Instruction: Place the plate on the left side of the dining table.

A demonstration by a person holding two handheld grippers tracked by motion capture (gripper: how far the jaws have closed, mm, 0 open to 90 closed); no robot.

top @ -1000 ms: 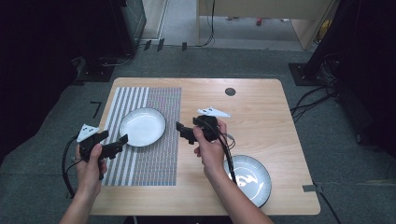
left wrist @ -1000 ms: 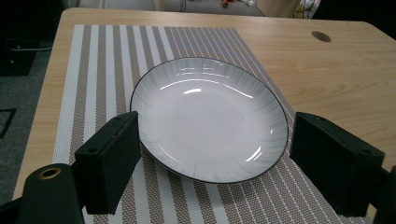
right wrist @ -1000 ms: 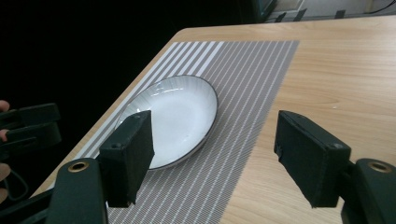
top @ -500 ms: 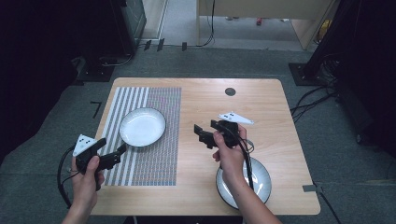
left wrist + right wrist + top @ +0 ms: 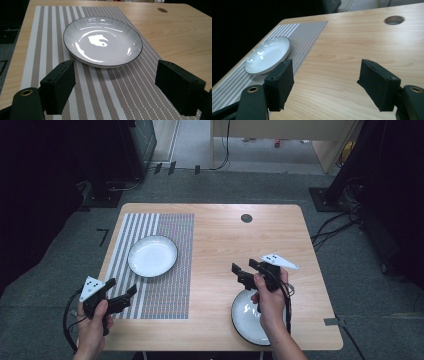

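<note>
Where the striped placemat point(image 5: 159, 262) covers the left part of the wooden table point(image 5: 220, 235), a white plate point(image 5: 152, 256) rests on it, and the left gripper point(image 5: 122, 295) is held at the mat's near corner, its fingers point(image 5: 58, 86) spread wide with nothing between them. Seen from the left gripper view, this plate point(image 5: 102, 41) lies ahead of the open fingers, apart from both, roughly centred on the gap. At the table's near right edge a second white plate point(image 5: 245, 317) sits on bare wood, and the right gripper point(image 5: 245, 270) hovers just beyond its far rim, fingers point(image 5: 279, 83) likewise wide apart and holding nothing. From the right gripper view, the plate point(image 5: 268, 55) on the mat appears farther off, beyond the left finger, with a round hole point(image 5: 394, 20) in the table at upper right. The person's right hand point(image 5: 270, 302) hides much of the second plate, and whether the gripper touches its rim cannot be told.
</note>
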